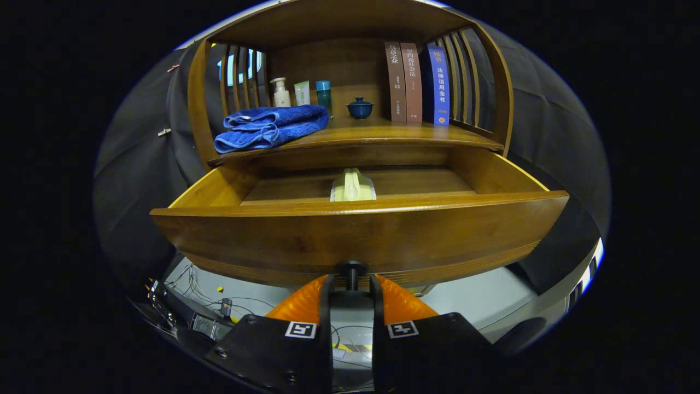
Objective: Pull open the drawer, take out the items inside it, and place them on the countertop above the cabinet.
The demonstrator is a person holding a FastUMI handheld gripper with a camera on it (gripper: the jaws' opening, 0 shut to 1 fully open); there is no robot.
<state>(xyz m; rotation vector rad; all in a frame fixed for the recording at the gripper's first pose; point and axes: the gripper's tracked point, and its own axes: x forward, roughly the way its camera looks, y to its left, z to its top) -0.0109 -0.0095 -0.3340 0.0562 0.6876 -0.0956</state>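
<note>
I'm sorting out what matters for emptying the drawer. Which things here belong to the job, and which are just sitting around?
Job:
- drawer, pulled open
- knob, between the gripper fingers
- pale packet lying in the drawer
- countertop, where it goes

Just sitting there:
- blue towel
- bottles
- lidded bowl
- books

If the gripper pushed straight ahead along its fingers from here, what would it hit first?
The gripper has its fingers around the small dark round knob, seemingly gripping it; straight ahead lies the open wooden drawer's curved front panel.
</note>
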